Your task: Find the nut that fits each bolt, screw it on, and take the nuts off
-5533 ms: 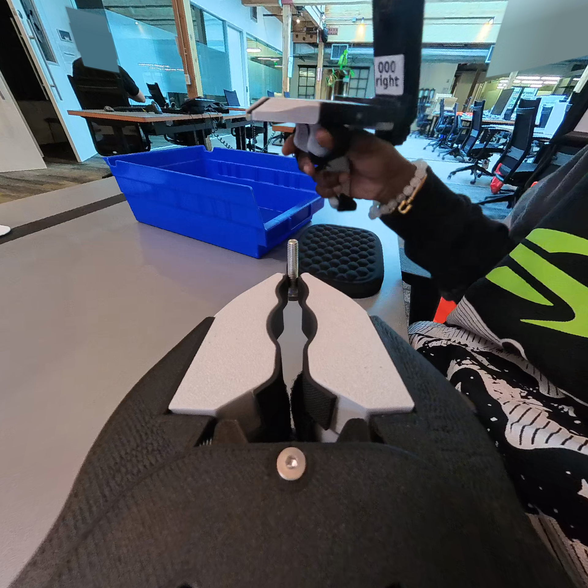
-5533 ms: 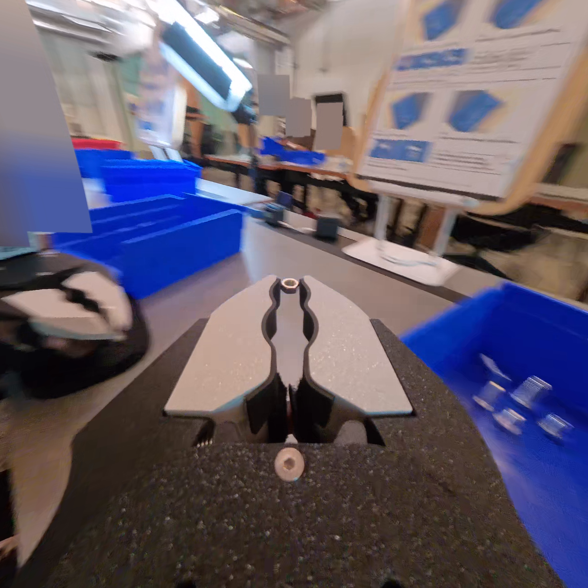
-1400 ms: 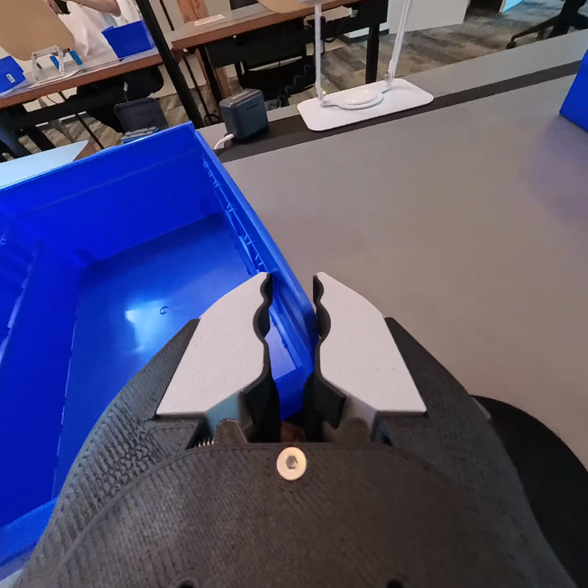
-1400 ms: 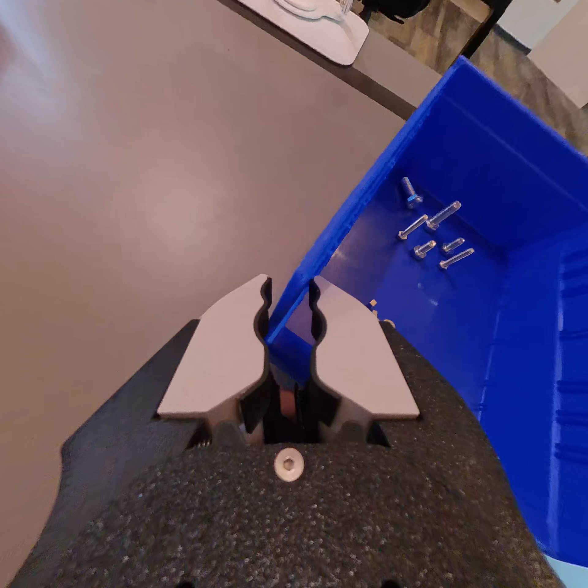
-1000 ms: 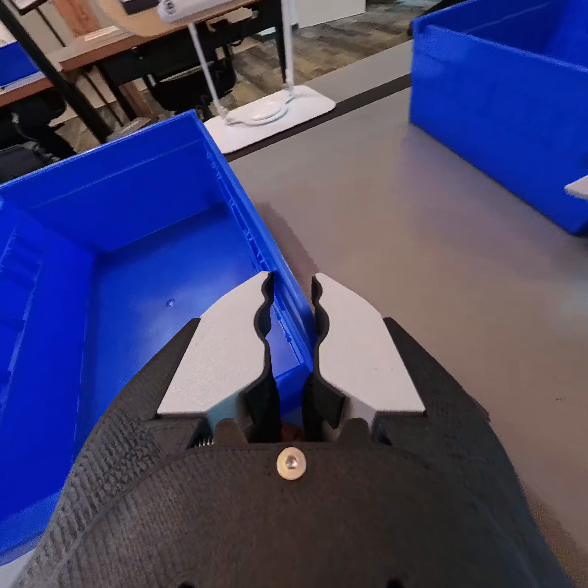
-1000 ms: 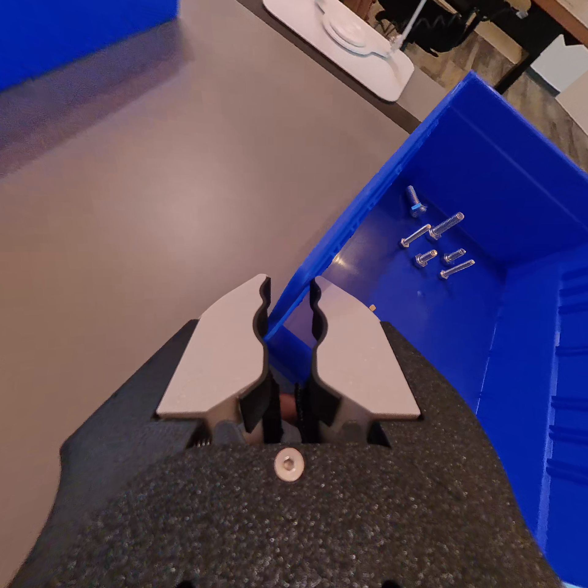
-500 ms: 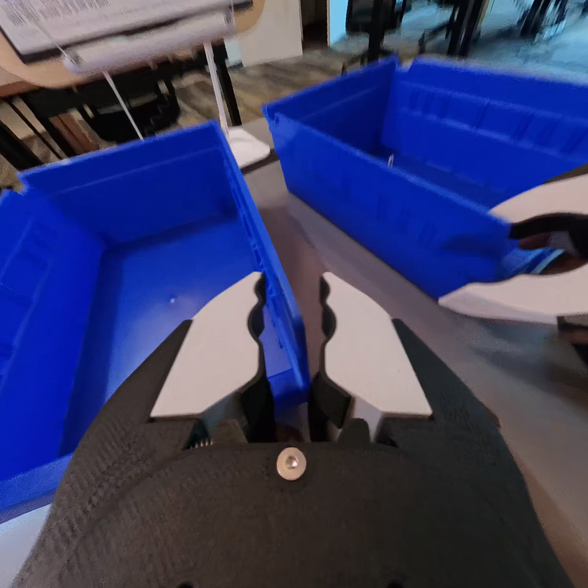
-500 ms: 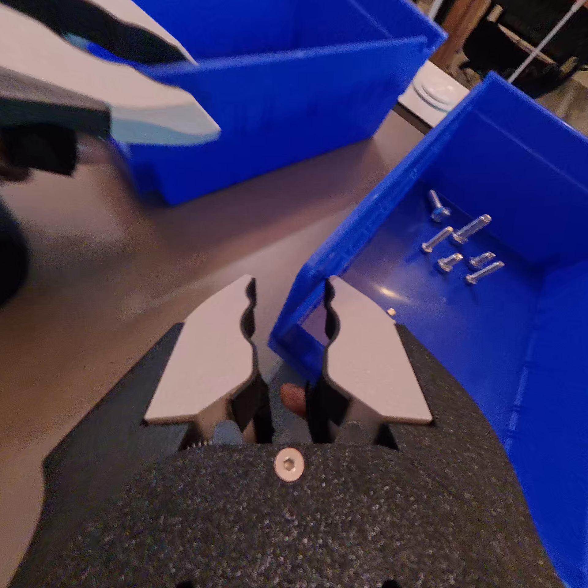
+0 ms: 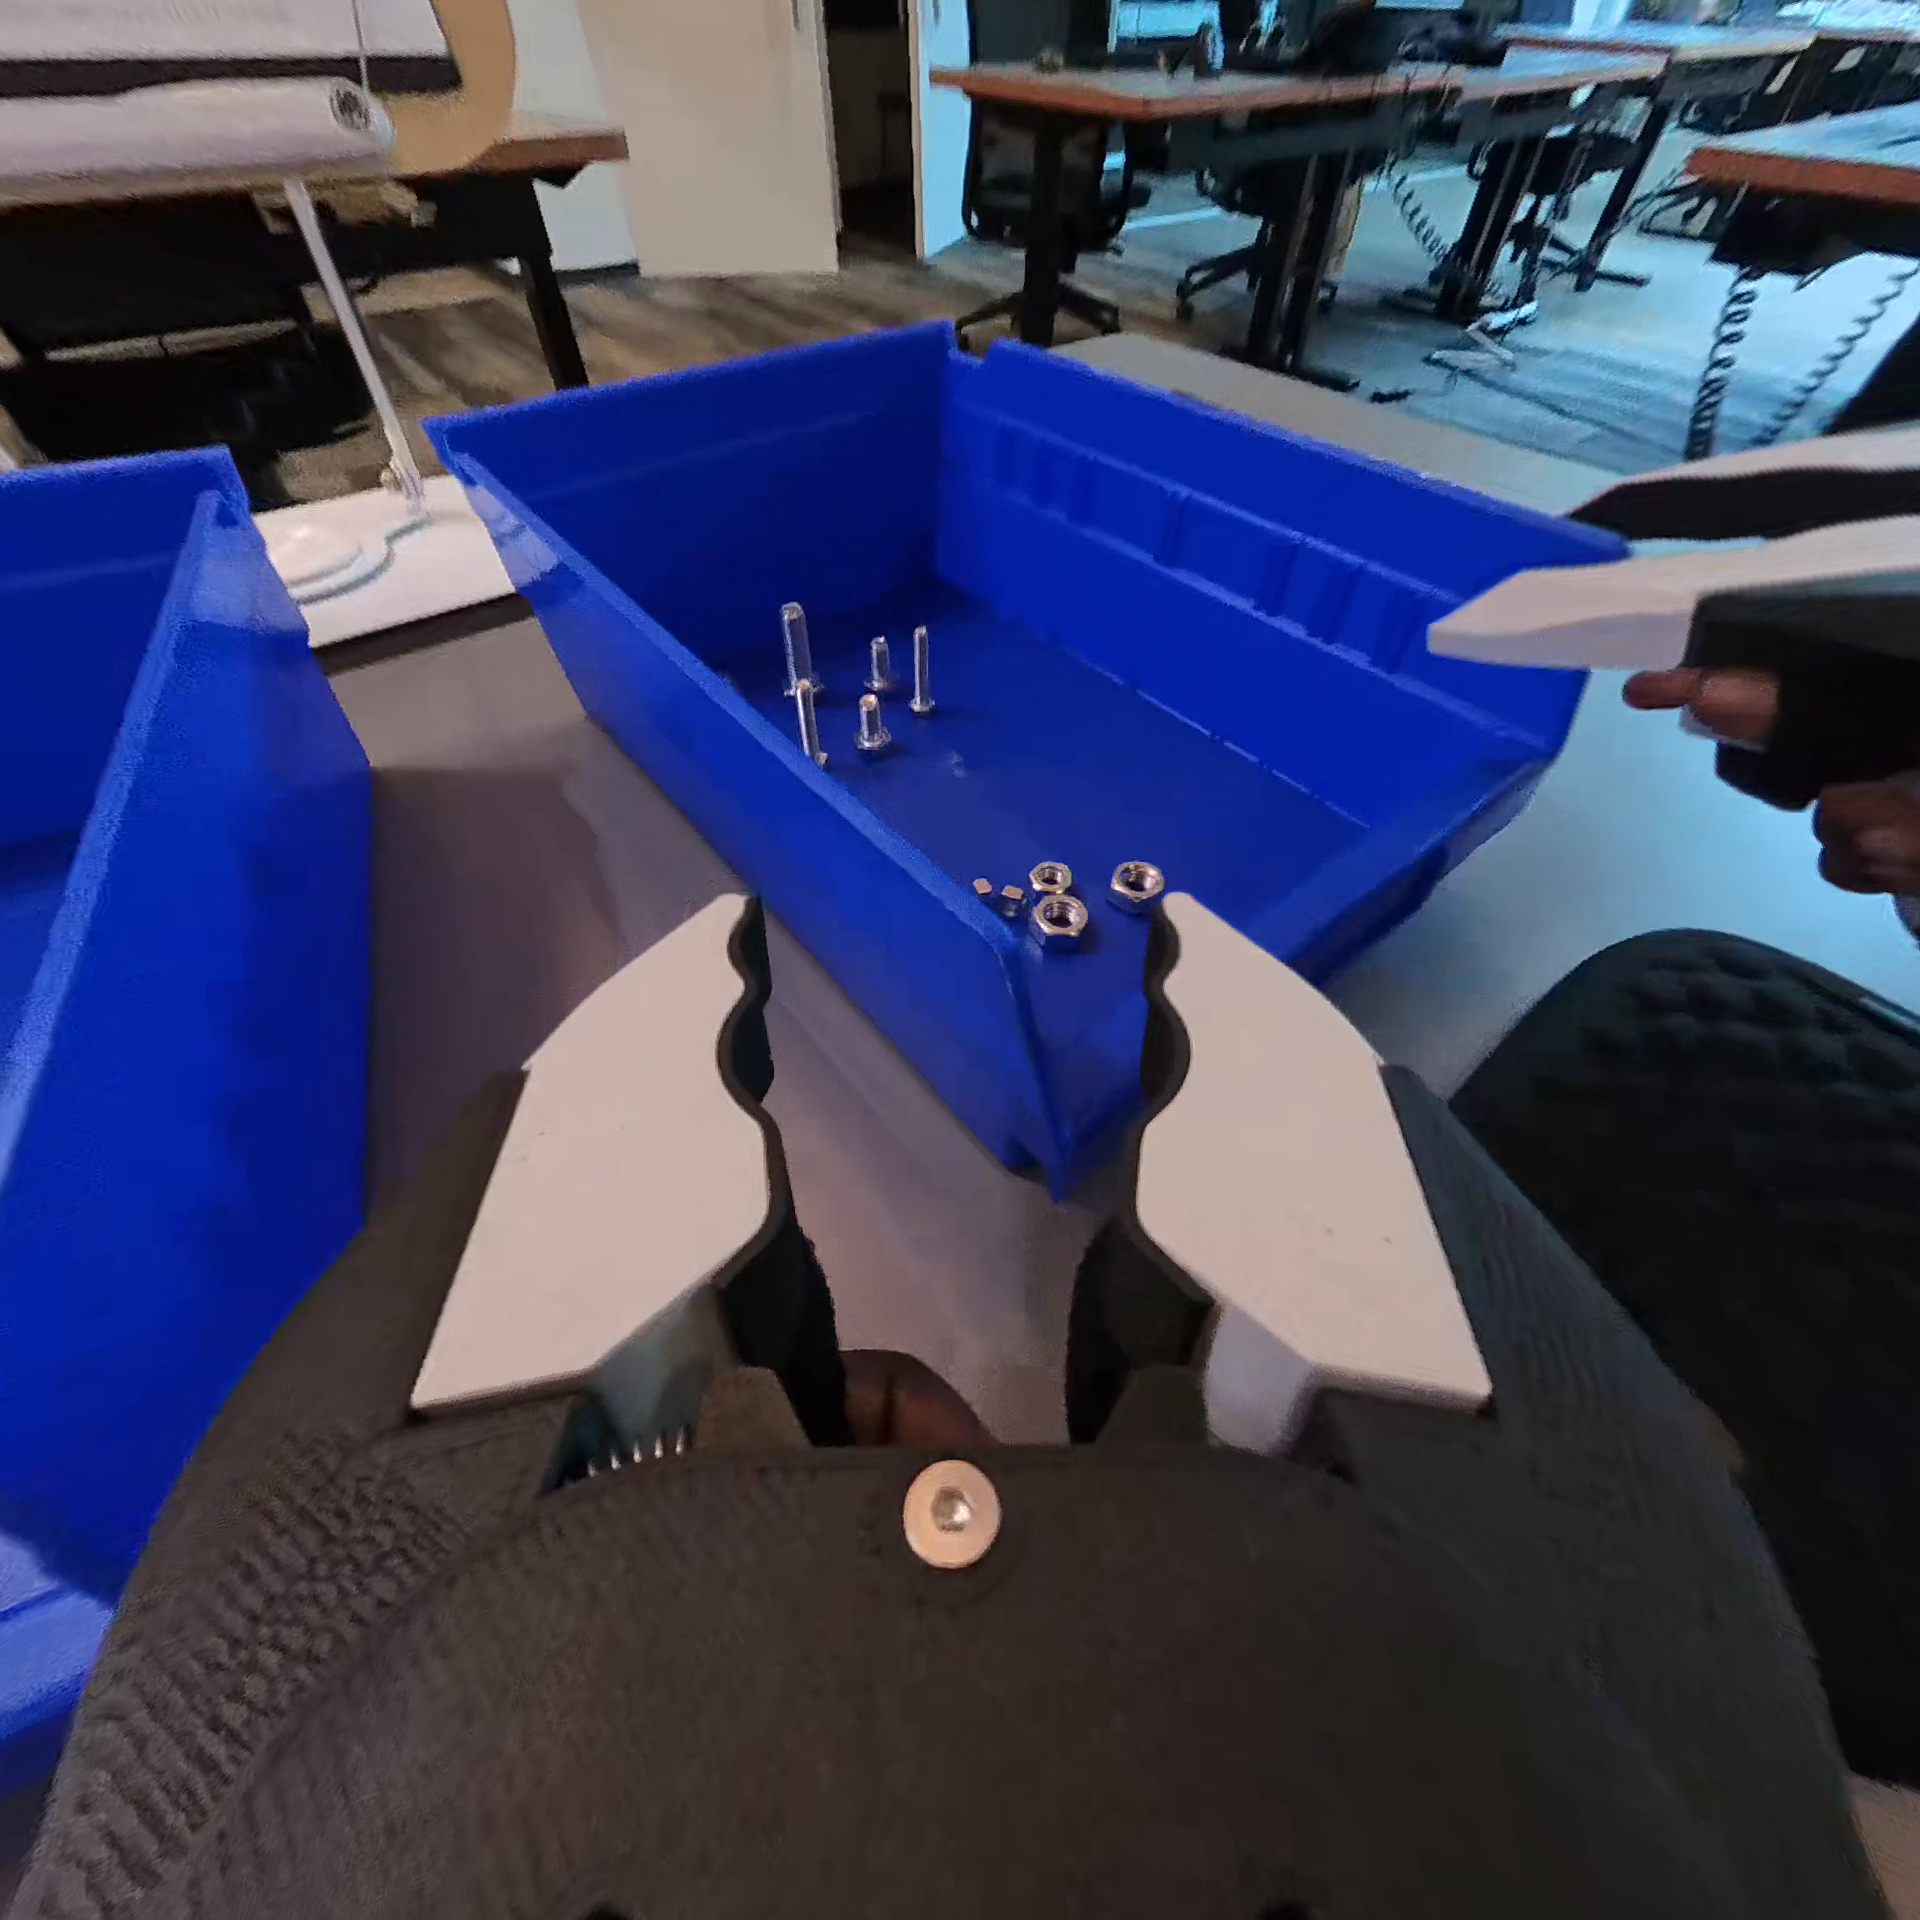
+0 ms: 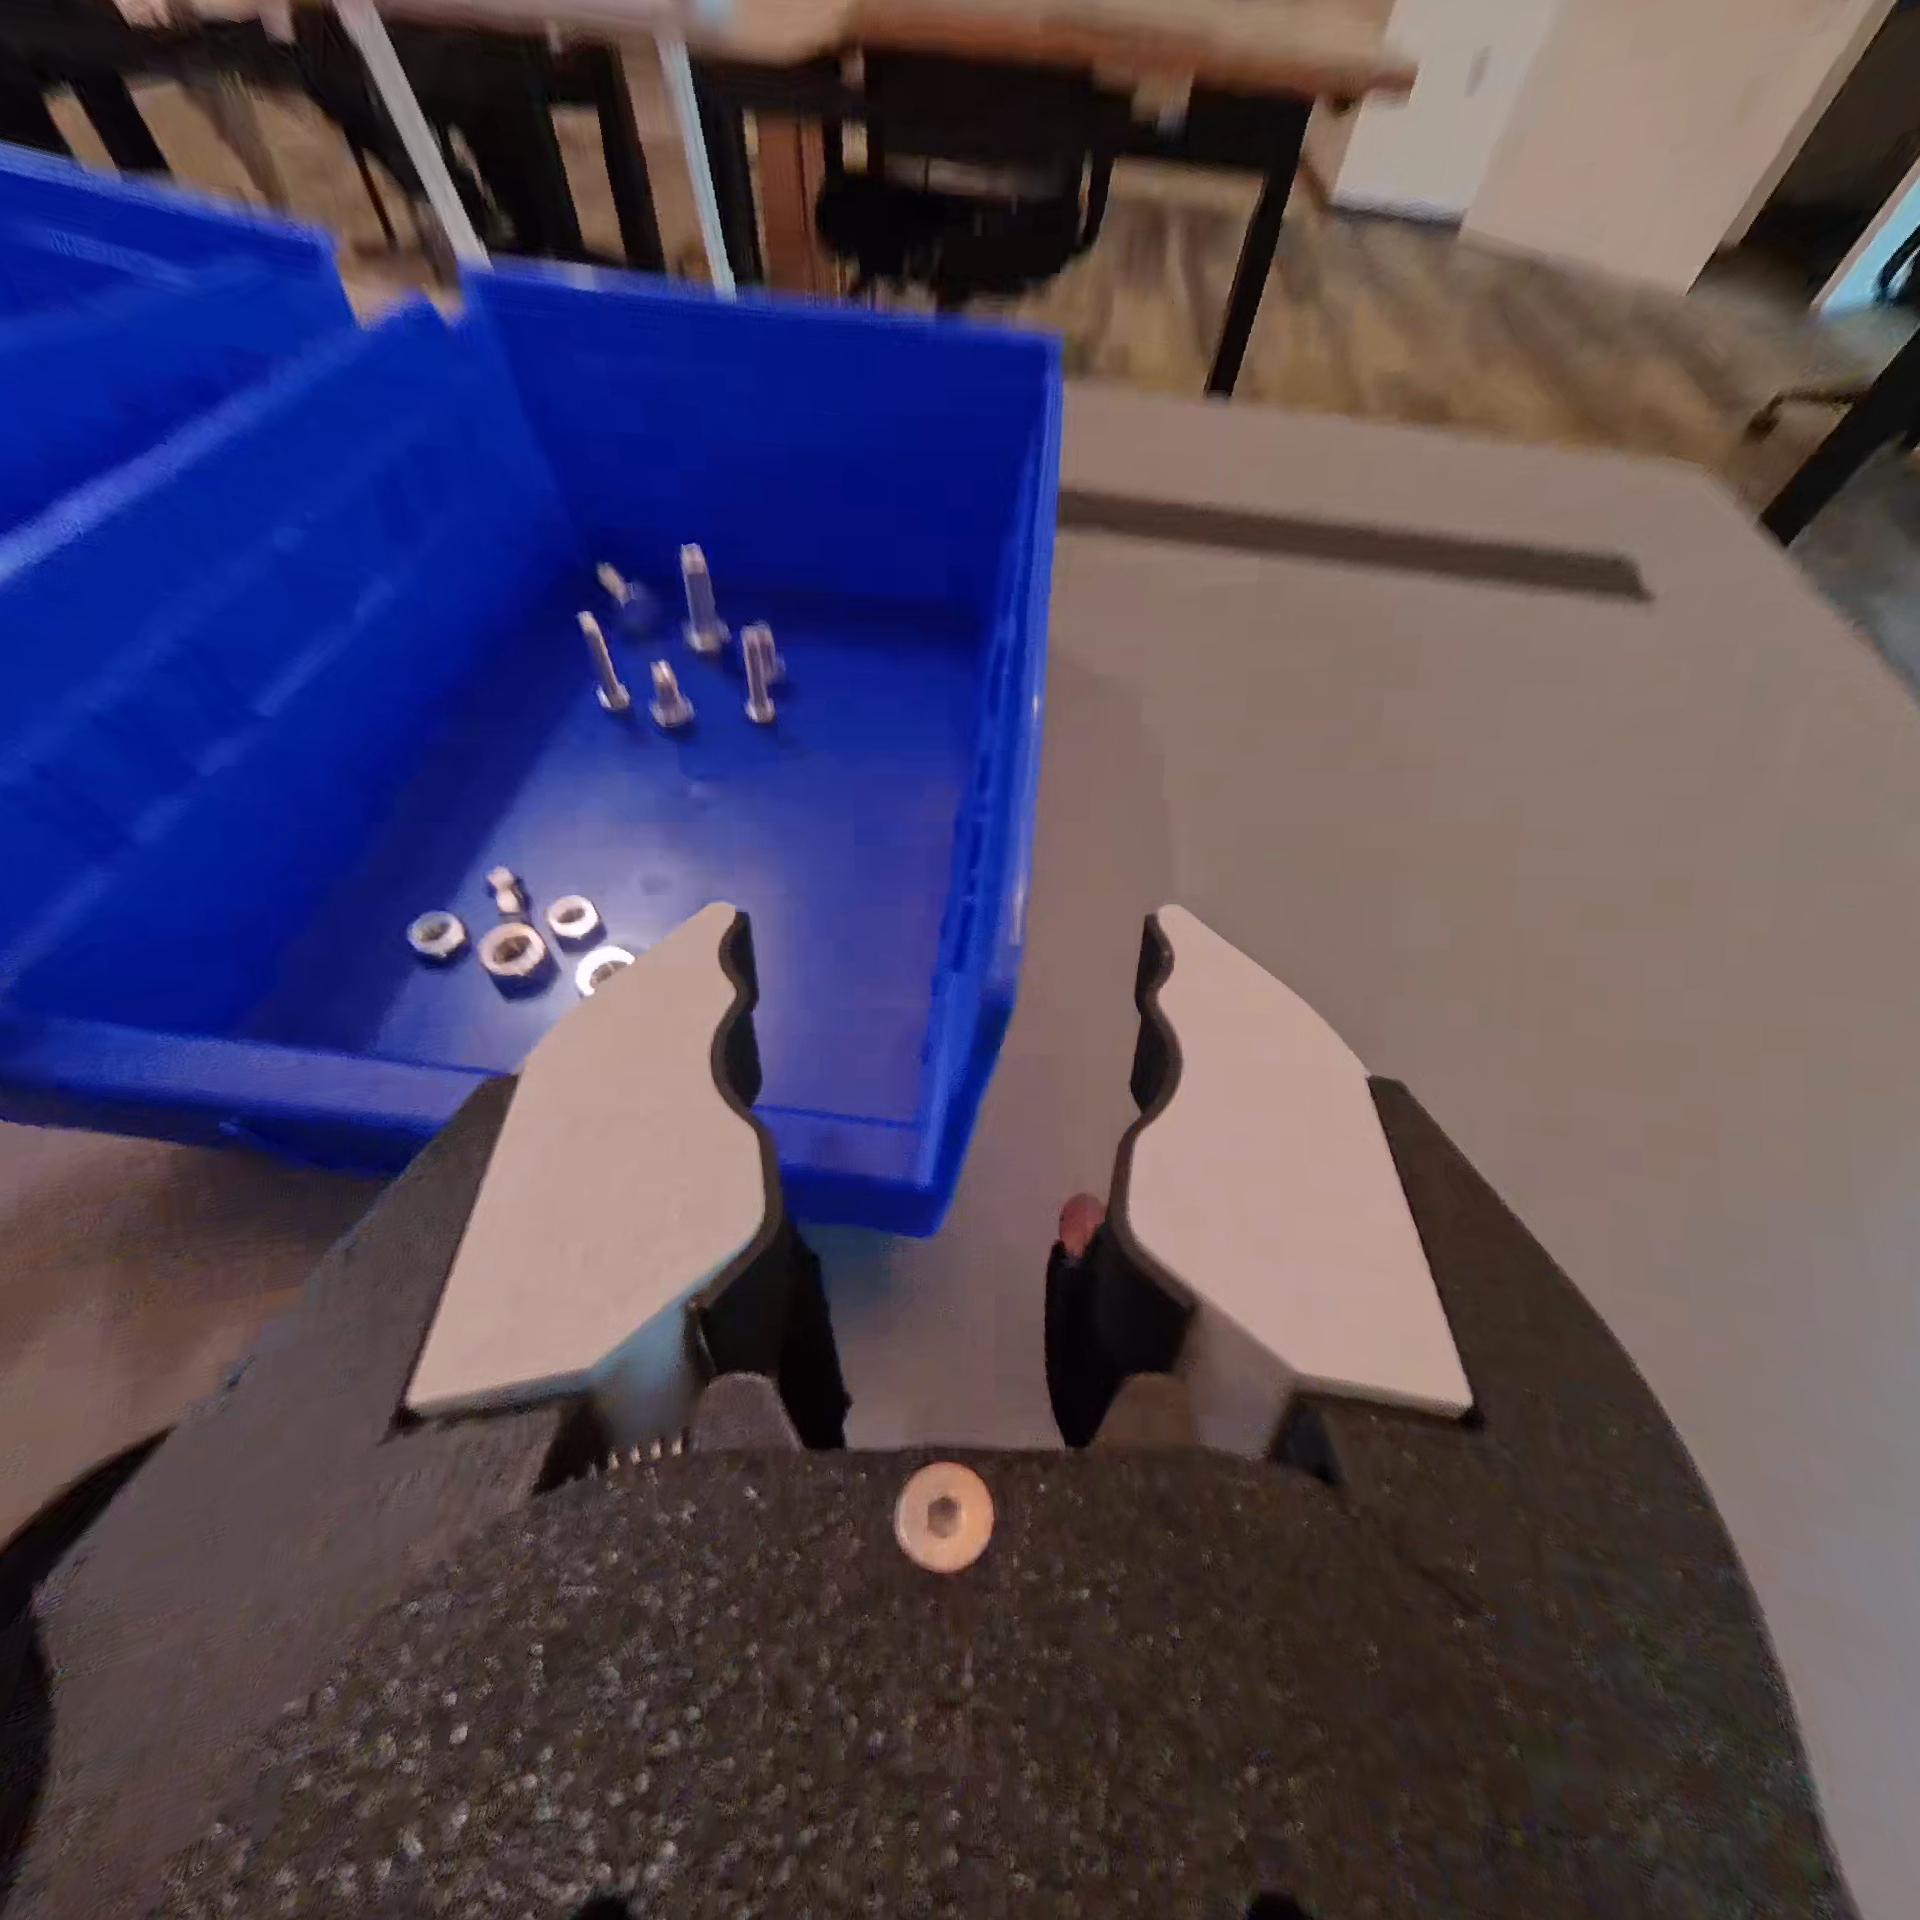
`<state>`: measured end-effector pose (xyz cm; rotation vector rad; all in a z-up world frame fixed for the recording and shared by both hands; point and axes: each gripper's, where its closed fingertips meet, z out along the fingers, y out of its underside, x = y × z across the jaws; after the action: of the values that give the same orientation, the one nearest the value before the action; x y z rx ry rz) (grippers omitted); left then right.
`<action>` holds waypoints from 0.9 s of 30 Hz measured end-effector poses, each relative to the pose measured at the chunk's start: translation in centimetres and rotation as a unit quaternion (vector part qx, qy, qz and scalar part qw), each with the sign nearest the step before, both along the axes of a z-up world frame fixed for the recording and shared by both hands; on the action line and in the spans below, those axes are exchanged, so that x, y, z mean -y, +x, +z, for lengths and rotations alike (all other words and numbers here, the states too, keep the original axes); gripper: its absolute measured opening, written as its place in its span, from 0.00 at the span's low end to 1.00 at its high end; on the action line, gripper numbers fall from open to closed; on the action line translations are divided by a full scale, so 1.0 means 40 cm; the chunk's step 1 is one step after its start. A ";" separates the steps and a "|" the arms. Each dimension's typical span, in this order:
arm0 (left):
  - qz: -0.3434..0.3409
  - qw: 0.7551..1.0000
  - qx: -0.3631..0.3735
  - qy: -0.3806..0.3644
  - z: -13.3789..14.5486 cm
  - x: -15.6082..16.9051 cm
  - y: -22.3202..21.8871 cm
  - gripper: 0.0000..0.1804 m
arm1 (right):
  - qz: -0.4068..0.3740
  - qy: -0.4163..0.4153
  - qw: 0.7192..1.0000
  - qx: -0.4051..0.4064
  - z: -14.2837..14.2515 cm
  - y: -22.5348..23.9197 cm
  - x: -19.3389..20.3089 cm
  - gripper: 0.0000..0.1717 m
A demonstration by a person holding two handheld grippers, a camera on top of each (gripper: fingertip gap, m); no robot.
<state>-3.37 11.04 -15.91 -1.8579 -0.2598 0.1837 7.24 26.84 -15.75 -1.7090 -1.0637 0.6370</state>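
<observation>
The hex nuts (image 9: 1060,920) are clustered on the floor of the blue bin (image 9: 1299,592), close to its near corner; two much smaller ones (image 9: 997,891) lie just beside the larger three. The bolts (image 9: 873,686) are stood on their heads near the bin's far end, close to its left wall, well apart from the nuts. In the right wrist view the same nuts (image 10: 514,948) are seen near the bin's front wall and the bolts (image 10: 686,649) farther back.

All of these parts are judged to be small, rigid, light steel pieces with smooth, slippery plating. A nut would best be taken across two opposite flats, so that its hole is left free; a bolt would best be gripped low on the shank or at the head, with the threaded end exposed. The smallest nuts are likely to be hard to pinch and easily flicked away, and the standing bolts are easily toppled.

The left gripper (image 9: 951,930) is spread wide, with the bin's near corner seen between its fingers and nothing clamped. The right gripper (image 10: 940,935) is likewise held wide above the bin's right wall (image 10: 1023,665), nothing being pressed by either pad. A second blue bin (image 9: 156,831) is stood at the left on the grey table (image 10: 1455,779).
</observation>
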 end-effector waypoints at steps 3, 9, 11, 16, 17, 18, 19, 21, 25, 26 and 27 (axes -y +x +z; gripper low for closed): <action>0.003 1.000 0.014 -0.028 -0.033 -0.021 -0.009 0.37 | 0.014 -0.007 0.999 0.049 -0.058 -0.016 -0.010 0.35; 0.031 0.998 -0.001 -0.062 -0.054 -0.029 -0.048 0.15 | 0.025 0.054 0.991 0.120 -0.078 -0.021 -0.001 0.05; 0.045 0.997 -0.029 -0.063 -0.042 -0.025 -0.065 0.11 | 0.017 0.084 0.988 0.127 -0.061 -0.023 0.009 0.04; 0.048 0.997 -0.044 -0.047 0.040 -0.012 -0.086 0.08 | 0.000 0.143 0.981 0.127 0.042 -0.017 0.044 0.05; 0.047 0.997 -0.046 -0.043 0.060 -0.009 -0.089 0.08 | -0.004 0.155 0.980 0.129 0.069 -0.017 0.051 0.04; 0.046 0.997 -0.048 -0.039 0.082 -0.004 -0.093 0.07 | -0.007 0.164 0.978 0.131 0.094 -0.017 0.058 0.04; 0.045 0.997 -0.049 -0.034 0.105 0.002 -0.098 0.08 | -0.009 0.170 0.976 0.133 0.120 -0.019 0.066 0.05; 0.044 0.997 -0.056 -0.023 0.157 0.018 -0.110 0.07 | -0.011 0.184 0.975 0.125 0.173 -0.030 0.084 0.05; 0.054 0.995 -0.088 -0.011 0.260 0.062 -0.142 0.07 | -0.009 0.203 0.974 0.100 0.273 -0.066 0.124 0.05; 0.058 0.994 -0.094 -0.008 0.285 0.077 -0.153 0.07 | -0.006 0.204 0.975 0.092 0.296 -0.080 0.136 0.05; 0.064 0.993 -0.101 -0.006 0.309 0.095 -0.165 0.07 | -0.001 0.205 0.975 0.085 0.317 -0.096 0.151 0.05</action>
<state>-9.97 7.23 -3.55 -1.8200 -0.2387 0.4593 3.40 20.81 -3.07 -1.4179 -1.2178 0.2466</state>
